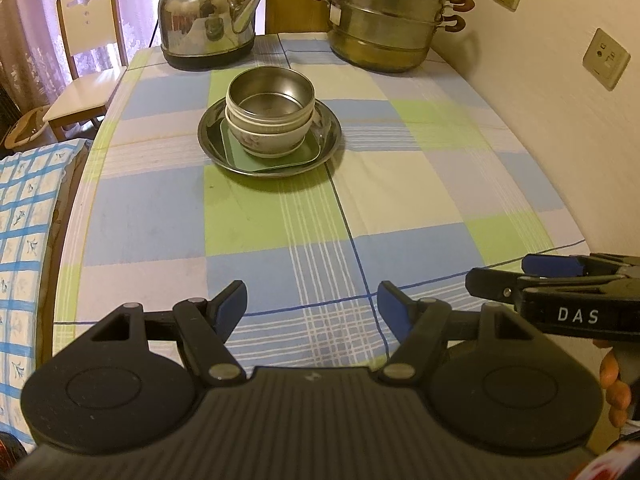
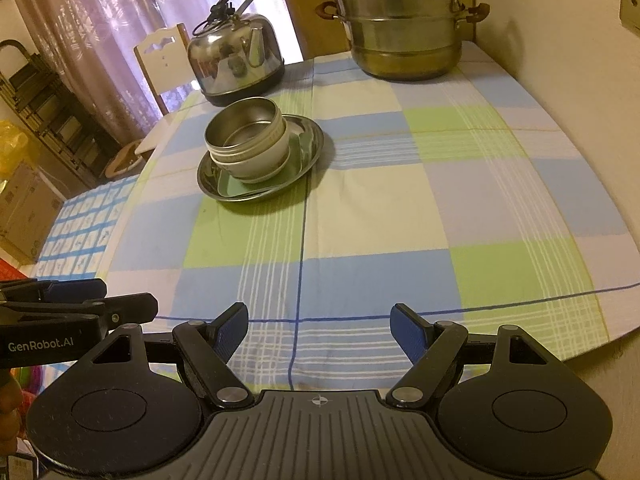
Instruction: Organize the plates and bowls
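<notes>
I have the left gripper (image 1: 310,304) and right gripper (image 2: 318,326) spread, empty, over the table's near edge; the steel bowl (image 1: 270,98) tops the stack toward the far edge; grabbing low could topple it.

Hidden and cut-off parts

The green plate (image 1: 256,156) lay mostly hidden under the bowls (image 1: 270,120); the steamer pot (image 1: 384,16) lid was cut by the top edge.

bare cloth (image 1: 280,220) before stacked dishes (image 1: 269,120)
</notes>
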Demonstrator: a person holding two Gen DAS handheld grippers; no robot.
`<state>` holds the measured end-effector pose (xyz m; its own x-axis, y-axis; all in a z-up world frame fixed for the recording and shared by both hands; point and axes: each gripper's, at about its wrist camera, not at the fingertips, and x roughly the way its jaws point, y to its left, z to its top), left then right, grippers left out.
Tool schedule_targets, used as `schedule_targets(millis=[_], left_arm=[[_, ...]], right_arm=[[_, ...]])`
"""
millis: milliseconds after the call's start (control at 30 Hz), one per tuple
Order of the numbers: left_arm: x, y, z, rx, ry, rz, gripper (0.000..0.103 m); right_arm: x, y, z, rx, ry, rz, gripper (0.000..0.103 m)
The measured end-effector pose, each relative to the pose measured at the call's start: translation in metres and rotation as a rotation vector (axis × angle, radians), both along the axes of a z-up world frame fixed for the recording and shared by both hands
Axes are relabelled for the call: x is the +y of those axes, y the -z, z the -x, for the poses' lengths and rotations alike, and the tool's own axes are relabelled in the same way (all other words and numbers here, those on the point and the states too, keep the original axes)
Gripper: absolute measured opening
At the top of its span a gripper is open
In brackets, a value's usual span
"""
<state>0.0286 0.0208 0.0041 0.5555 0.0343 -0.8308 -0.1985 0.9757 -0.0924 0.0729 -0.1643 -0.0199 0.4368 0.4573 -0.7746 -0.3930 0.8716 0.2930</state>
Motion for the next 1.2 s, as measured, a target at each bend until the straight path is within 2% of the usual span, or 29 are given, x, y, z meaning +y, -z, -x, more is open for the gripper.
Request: schedule_targets(millis=[1200], left_arm=[[0.006, 0.003, -0.014, 0.012, 0.004, 0.002, 0.070]], right_arm=[[0.007, 0.002, -0.012, 0.011, -0.006, 0.006, 0.078]])
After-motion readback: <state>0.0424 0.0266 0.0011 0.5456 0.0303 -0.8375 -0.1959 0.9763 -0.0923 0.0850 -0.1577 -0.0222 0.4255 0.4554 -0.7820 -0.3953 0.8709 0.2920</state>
